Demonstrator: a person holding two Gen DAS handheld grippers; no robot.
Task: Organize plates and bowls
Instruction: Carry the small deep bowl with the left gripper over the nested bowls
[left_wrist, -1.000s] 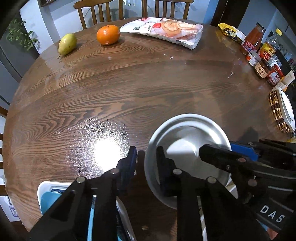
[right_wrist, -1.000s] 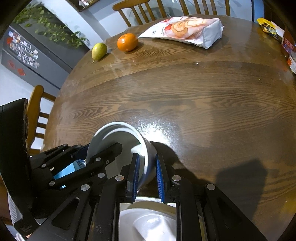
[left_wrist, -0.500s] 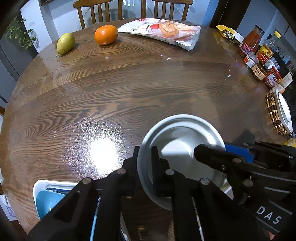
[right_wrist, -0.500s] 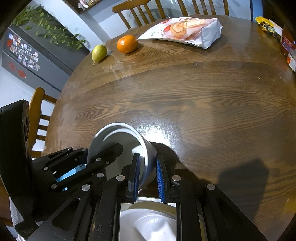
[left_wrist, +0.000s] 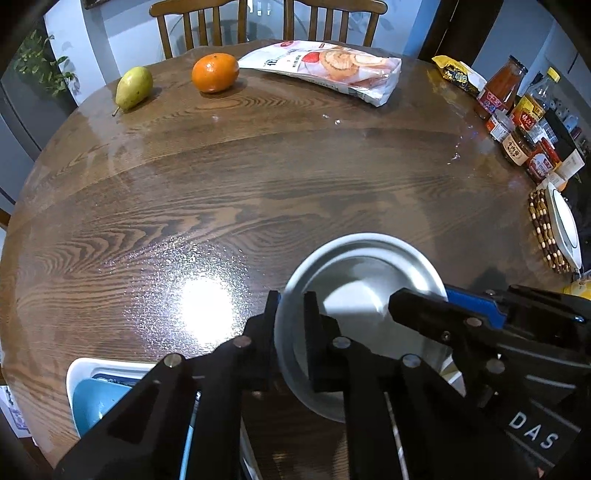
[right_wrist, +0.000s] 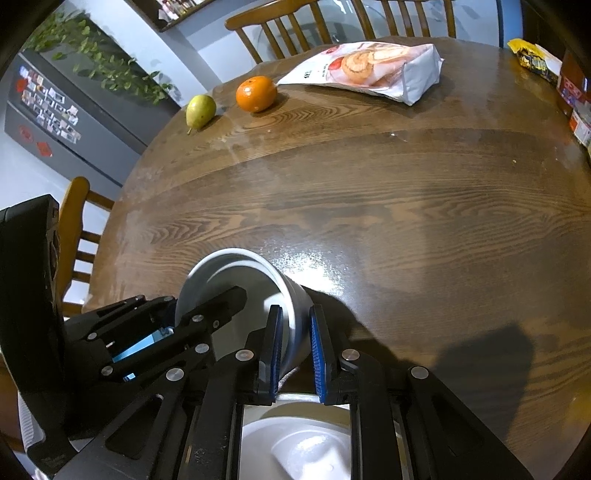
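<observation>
Left gripper (left_wrist: 291, 306) jaws were apart a second ago, bowl rim outside them; they have just closed and now clamp the near-left rim of the white bowl (left_wrist: 364, 295). Right gripper (right_wrist: 295, 326) unchanged: blue pads pinch the bowl's opposite wall. Bowl sits tilted between both grippers, above the desk (left_wrist: 258, 184). White plate (right_wrist: 295, 446) directly below the right gripper. Pear (left_wrist: 133, 88), orange (left_wrist: 215, 72) and snack bag (left_wrist: 325, 70) far ahead of both grippers.
</observation>
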